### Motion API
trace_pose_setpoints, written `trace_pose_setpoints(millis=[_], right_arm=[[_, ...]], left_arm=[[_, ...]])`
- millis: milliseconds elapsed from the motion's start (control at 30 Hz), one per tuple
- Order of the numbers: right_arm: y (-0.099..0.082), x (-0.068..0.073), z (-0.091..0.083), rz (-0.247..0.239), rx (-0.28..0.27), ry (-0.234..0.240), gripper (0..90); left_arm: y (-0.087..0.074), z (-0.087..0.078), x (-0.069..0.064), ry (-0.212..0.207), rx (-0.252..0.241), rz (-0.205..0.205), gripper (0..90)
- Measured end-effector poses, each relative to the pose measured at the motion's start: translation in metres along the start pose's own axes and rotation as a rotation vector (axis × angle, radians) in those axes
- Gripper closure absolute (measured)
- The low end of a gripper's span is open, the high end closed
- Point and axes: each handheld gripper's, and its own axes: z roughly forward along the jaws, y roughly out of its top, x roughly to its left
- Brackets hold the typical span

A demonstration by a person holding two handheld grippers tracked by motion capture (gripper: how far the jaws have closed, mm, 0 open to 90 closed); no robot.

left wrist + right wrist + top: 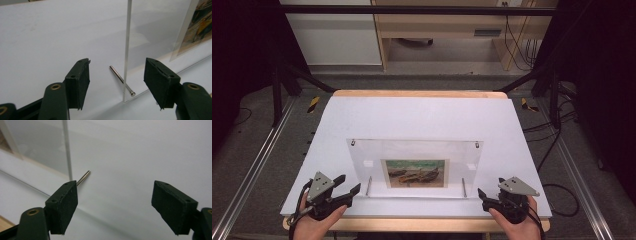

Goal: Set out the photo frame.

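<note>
Acrylic frame: clear acrylic picture frame (414,167) is standing upright on the white table top (422,117), toward your near edge, holding a small printed painting of boats (415,173) at its middle.
Support pins: thin silver metal pin (121,80) is sticking out at the frame's lower left corner, with a matching pin (83,177) at the lower right; two small screws are sitting at the top corners.
Left gripper: your black two-jaw left gripper (343,189) is hovering just beside the frame's left edge, jaws spread wide and gripping nothing; the panel's edge and the pin are lying between them.
Right gripper: your black two-jaw right gripper (483,195) is waiting near the right edge, jaws likewise wide apart and empty.
Progress: judging by this, you are only lining up; the frame is not yet grasped, so taking hold and all handling are remaining.
</note>
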Motion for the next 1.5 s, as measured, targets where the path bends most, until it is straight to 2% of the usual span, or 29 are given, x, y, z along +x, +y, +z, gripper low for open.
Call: trace_pose_setpoints(millis=[267,467,667,800,900,1067,1267,1400,1500], right_arm=[[0.000,-0.017,0.003,0.040,-0.001,-0.095,15.8],[0.000,-0.027,0.014,0.038,0.020,-0.137,14.5],[0.003,-0.031,0.023,0.046,0.035,-0.158,13.7],[0.004,-0.034,0.027,0.056,0.040,-0.165,13.1],[0.005,-0.036,0.030,0.064,0.039,-0.172,12.6],[0.009,-0.042,0.041,0.069,0.051,-0.185,11.4],[0.017,-0.046,0.054,0.076,0.054,-0.196,10.2],[0.022,-0.046,0.061,0.088,0.052,-0.200,9.4],[0.025,-0.049,0.066,0.101,0.046,-0.192,8.7]], left_arm=[[0.001,-0.001,0.009,0.057,-0.002,0.012,28.0],[-0.001,0.001,0.021,0.098,0.004,-0.012,23.6],[-0.002,0.005,0.034,0.137,0.019,-0.034,19.9],[-0.003,0.011,0.040,0.173,0.025,-0.017,19.8],[-0.004,0.021,0.048,0.199,0.043,0.001,19.5],[-0.005,0.032,0.058,0.203,0.059,-0.021,16.3],[-0.005,0.043,0.068,0.234,0.066,-0.024,13.9],[-0.004,0.049,0.077,0.273,0.060,-0.023,12.3],[-0.004,0.051,0.084,0.281,0.052,-0.045,10.7]])
